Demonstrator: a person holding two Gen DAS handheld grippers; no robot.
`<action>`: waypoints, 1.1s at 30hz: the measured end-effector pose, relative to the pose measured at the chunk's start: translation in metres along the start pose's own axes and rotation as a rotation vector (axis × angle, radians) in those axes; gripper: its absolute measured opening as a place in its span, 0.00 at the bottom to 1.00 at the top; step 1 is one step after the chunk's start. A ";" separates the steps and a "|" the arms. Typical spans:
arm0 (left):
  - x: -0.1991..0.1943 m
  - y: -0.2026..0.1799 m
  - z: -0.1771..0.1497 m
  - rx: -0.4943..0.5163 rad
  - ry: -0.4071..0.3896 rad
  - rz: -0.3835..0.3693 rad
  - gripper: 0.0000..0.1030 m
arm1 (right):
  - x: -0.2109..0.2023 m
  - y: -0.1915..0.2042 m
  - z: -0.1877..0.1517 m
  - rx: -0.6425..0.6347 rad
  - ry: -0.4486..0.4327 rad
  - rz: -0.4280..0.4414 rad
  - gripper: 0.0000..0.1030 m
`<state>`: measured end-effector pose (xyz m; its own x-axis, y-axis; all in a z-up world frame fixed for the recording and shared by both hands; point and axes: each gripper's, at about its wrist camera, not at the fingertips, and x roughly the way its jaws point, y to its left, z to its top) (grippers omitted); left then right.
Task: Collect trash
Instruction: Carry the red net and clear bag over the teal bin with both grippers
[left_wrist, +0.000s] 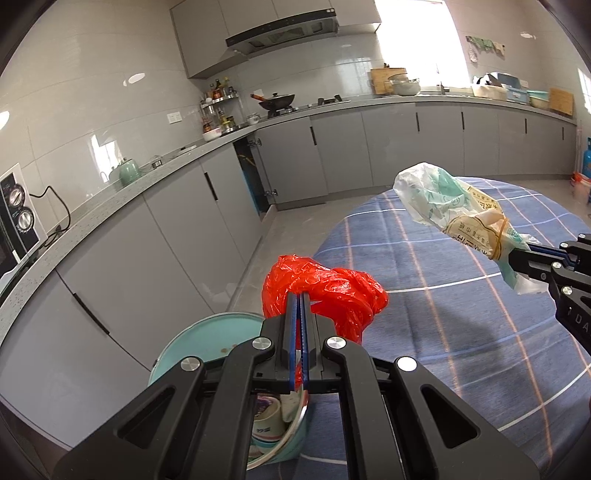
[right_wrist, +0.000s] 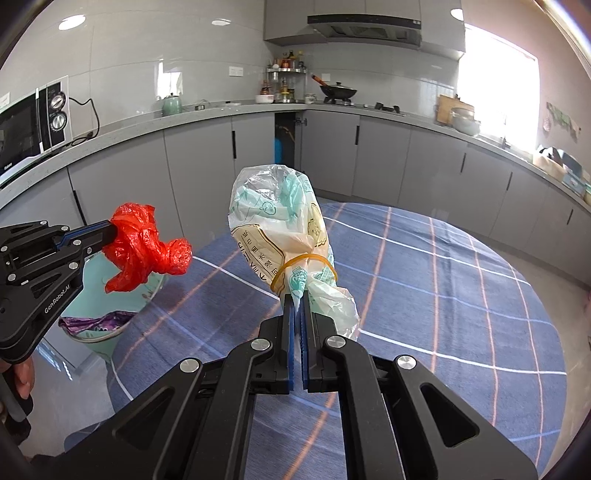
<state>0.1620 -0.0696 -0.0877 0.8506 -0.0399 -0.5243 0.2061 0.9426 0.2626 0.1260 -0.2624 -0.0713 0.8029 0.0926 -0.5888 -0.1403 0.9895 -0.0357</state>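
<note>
The red plastic bag (left_wrist: 321, 291), crumpled and knotted, could slip free: the left gripper (left_wrist: 300, 295) pinches only thin film, fully closed. It hangs above the teal bin (left_wrist: 207, 332) at the edge of the checked tablecloth (left_wrist: 443, 314). The printed clear bag (right_wrist: 284, 236), bound by a rubber band (right_wrist: 303, 266), is clamped at its tail by the closed right gripper (right_wrist: 297, 301) over the cloth, and might snag or tear.

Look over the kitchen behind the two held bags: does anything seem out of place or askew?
Yes. One cabinet door under the counter corner stands open, showing a dark interior, while its neighbours are shut. Otherwise nothing is spilled; the red bag and the clear printed bag are held above the table.
</note>
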 end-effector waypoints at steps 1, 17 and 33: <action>-0.001 0.003 -0.001 -0.004 0.001 0.006 0.02 | 0.002 0.003 0.002 -0.004 0.001 0.004 0.03; -0.003 0.049 -0.016 -0.043 0.014 0.071 0.02 | 0.018 0.040 0.024 -0.053 -0.019 0.074 0.03; -0.008 0.090 -0.029 -0.085 0.033 0.142 0.02 | 0.035 0.083 0.039 -0.110 -0.028 0.152 0.04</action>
<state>0.1602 0.0250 -0.0833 0.8518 0.1056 -0.5132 0.0419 0.9626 0.2675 0.1649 -0.1731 -0.0628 0.7831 0.2444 -0.5719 -0.3224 0.9459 -0.0374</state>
